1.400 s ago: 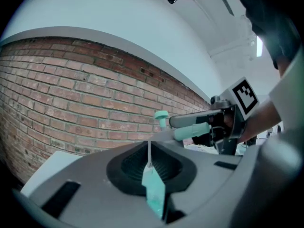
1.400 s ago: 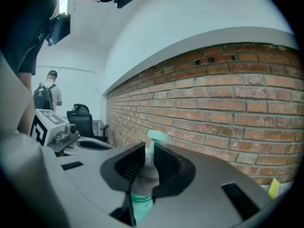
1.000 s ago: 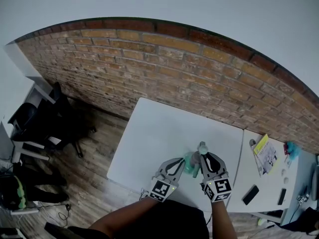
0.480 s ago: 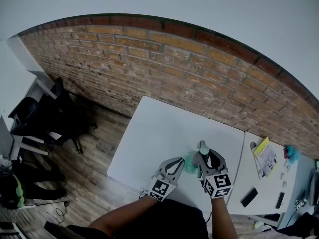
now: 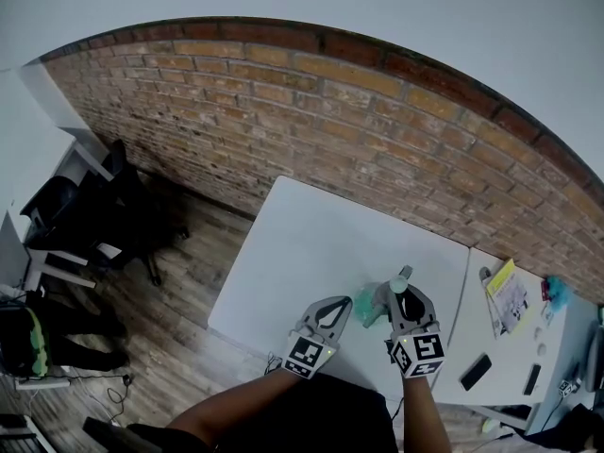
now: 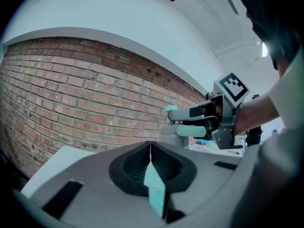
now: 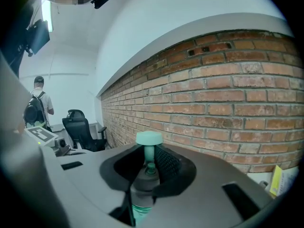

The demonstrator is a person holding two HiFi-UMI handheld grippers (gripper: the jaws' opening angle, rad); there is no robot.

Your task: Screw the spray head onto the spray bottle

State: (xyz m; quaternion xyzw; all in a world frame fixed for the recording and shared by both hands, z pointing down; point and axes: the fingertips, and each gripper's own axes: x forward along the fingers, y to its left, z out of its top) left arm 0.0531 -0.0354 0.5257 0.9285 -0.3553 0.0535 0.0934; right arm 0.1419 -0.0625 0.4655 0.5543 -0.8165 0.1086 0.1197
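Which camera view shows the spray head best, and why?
The right gripper view: the spray head is close and central, cap, stem and collar clear, between the right gripper's jaws, which have just been closing. The head view shows only a tiny pale cap; the left gripper view, a small indistinct shape.

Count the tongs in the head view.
2. Left tongs, shut on a thin teal piece; right tongs beside them, jaws just closing onto the spray head. Both over the table. None hidden.
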